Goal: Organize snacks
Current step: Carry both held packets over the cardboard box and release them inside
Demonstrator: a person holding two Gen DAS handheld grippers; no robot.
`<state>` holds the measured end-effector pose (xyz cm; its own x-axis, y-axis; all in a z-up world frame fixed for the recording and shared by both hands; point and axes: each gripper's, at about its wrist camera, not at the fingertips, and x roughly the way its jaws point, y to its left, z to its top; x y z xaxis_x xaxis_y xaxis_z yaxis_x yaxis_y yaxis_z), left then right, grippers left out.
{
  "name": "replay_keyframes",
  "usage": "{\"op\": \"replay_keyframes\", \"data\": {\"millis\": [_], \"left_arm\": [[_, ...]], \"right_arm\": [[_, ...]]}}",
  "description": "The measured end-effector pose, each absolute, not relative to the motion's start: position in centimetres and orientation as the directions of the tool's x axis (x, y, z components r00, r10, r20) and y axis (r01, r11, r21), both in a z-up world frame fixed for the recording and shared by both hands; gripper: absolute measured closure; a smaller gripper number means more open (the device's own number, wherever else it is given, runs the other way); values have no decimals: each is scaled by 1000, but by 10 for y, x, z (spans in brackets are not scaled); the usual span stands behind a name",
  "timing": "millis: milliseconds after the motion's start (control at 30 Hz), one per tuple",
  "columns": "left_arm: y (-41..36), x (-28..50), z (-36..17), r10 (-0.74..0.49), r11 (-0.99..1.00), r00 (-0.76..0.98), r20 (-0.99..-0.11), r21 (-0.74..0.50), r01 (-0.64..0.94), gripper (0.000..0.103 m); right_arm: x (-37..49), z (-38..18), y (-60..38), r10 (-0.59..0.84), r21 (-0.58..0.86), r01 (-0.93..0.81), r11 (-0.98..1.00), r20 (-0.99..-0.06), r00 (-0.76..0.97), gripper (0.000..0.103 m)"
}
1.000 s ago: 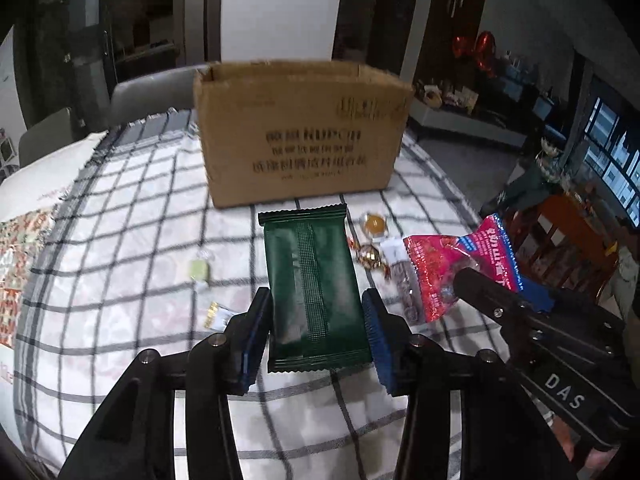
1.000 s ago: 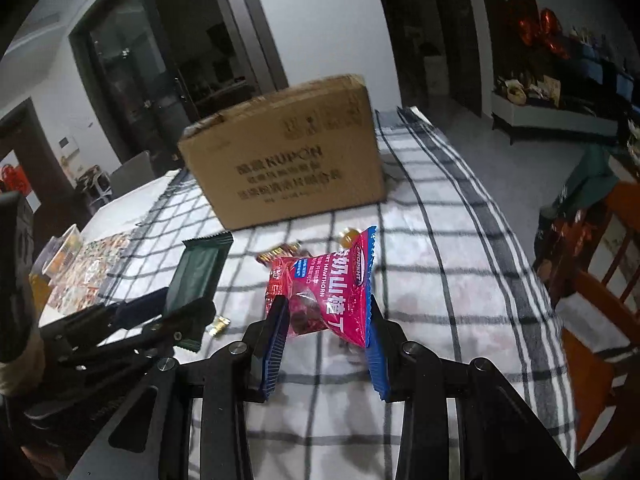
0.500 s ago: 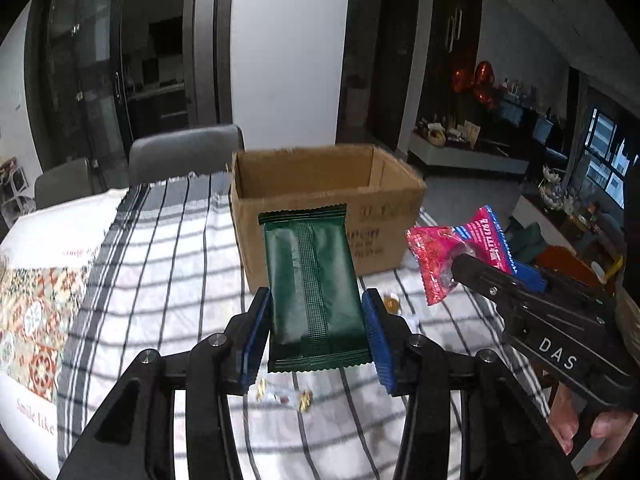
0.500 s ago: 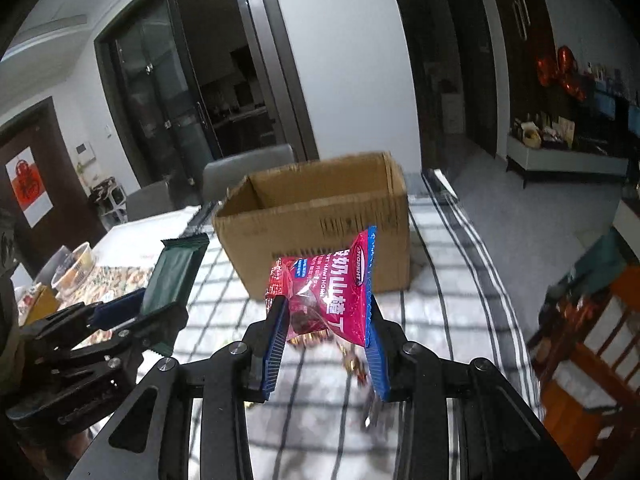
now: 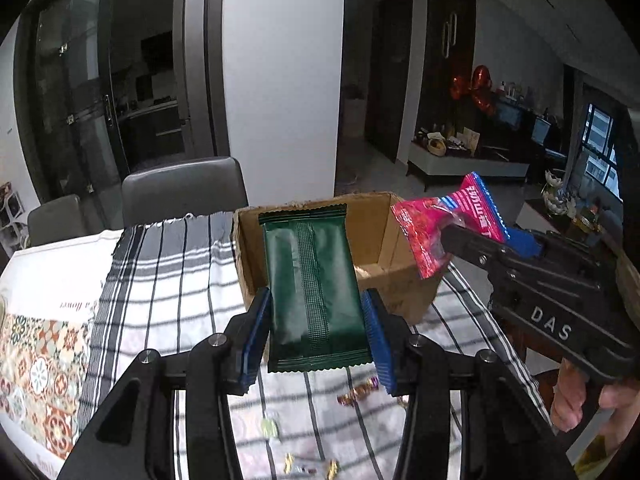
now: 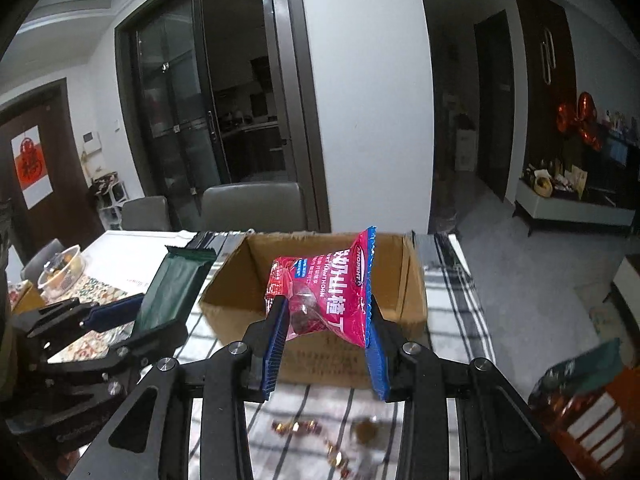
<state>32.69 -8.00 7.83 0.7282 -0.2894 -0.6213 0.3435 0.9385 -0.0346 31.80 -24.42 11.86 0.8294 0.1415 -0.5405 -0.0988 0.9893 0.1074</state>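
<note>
My left gripper [image 5: 316,336] is shut on a dark green snack packet [image 5: 314,292] and holds it in the air in front of an open cardboard box [image 5: 376,240]. My right gripper [image 6: 326,340] is shut on a red snack bag [image 6: 328,292] and holds it in the air before the same box [image 6: 236,300]. The red bag [image 5: 440,228] in the left wrist view sits over the box's right rim. The green packet [image 6: 172,292] in the right wrist view is left of the box.
Several small wrapped candies [image 5: 358,390] lie on the checked tablecloth [image 5: 168,280] below the grippers; they also show in the right wrist view [image 6: 296,426]. Grey chairs [image 5: 184,196] stand behind the table. A lidded bowl [image 6: 64,268] sits far left.
Both grippers have lifted their packets off the tablecloth and risen until the box's open inside shows. The candies stayed on the table.
</note>
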Motion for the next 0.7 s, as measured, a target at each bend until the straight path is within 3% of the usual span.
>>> {"op": "replay_keyframes", "data": {"millis": [367, 400, 433, 467, 500, 533, 700], "left_arm": [[-94, 387, 66, -293, 933, 723, -626, -20, 360, 57], [-95, 391, 64, -290, 933, 721, -629, -19, 359, 57], [-96, 394, 62, -276, 937, 724, -632, -11, 348, 53], [-95, 396, 60, -256, 945, 730, -634, -3, 328, 41], [-94, 394, 60, -243, 950, 740, -627, -1, 311, 36], [-93, 391, 60, -237, 953, 749, -618, 4, 304, 31], [-89, 367, 60, -218, 951, 776, -592, 48, 304, 31]], "right_arm": [[381, 98, -256, 141, 123, -85, 989, -587, 797, 64], [383, 96, -258, 133, 121, -76, 990, -589, 797, 62], [384, 94, -260, 123, 121, -63, 991, -592, 797, 49], [384, 91, -264, 105, 126, -37, 991, -592, 799, 34], [383, 90, -265, 90, 128, -18, 992, -588, 804, 30], [381, 89, -268, 75, 127, 0, 992, -585, 808, 29], [362, 87, -268, 27, 87, 30, 996, -589, 808, 29]]}}
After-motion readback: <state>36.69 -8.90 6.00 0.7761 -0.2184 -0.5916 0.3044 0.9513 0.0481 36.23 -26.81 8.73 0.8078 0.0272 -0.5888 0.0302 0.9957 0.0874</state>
